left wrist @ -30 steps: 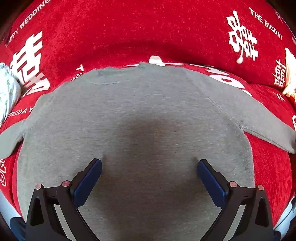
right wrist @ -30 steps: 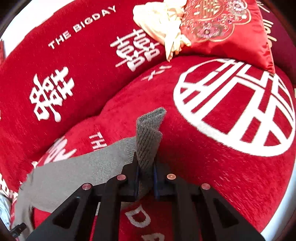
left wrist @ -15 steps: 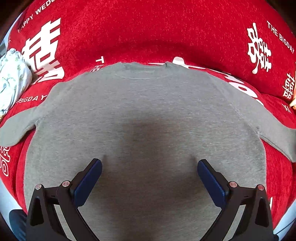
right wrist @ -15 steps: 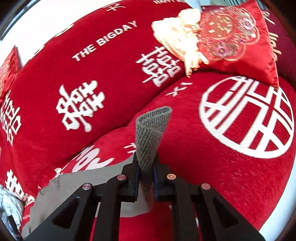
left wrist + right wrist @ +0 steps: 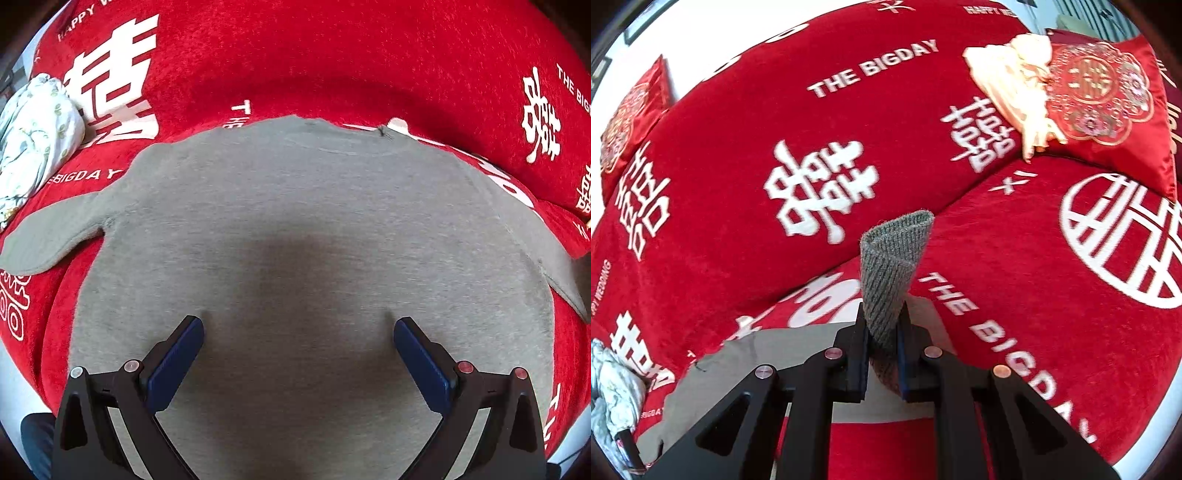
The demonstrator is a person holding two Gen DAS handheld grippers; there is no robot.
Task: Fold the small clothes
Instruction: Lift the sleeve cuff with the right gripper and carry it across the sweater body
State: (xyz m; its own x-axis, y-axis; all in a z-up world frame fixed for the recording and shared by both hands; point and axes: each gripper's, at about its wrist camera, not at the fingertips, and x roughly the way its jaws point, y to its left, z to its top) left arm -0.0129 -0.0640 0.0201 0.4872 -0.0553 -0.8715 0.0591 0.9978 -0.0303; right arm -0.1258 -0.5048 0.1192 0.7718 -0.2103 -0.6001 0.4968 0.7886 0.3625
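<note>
**Grey sweater spread on the red sofa, one cuff pinched**

The red sofa cover point(image 5: 332, 55), printed with white characters and the words "THE BIGDAY", fills everything beyond both sets of jaws. On it lies the grey sweater point(image 5: 314, 221), flat, its body directly under and ahead of the left gripper point(image 5: 297, 332), collar at the far side from the jaws. One sleeve point(image 5: 48, 236) stretches out to the left of those jaws; the other runs off to their right and out of the frame.

The left gripper hangs over the lower part of the sweater with its jaws spread wide, nothing between the blue pads point(image 5: 173, 365) (whether the tips touch the cloth I cannot tell).

The right gripper point(image 5: 882, 343) has its jaws closed on the ribbed cuff point(image 5: 894, 266), which stands up from between them, its open end curled into a tube. Below and left of these jaws a stretch of the grey sweater shows on the sofa.

Far ahead and right of the right jaws an embroidered red cushion point(image 5: 1108, 96) leans with a cream cloth point(image 5: 1015, 85) bunched beside it. Far left of the left jaws sits a crumpled pale floral cloth point(image 5: 33, 136).
</note>
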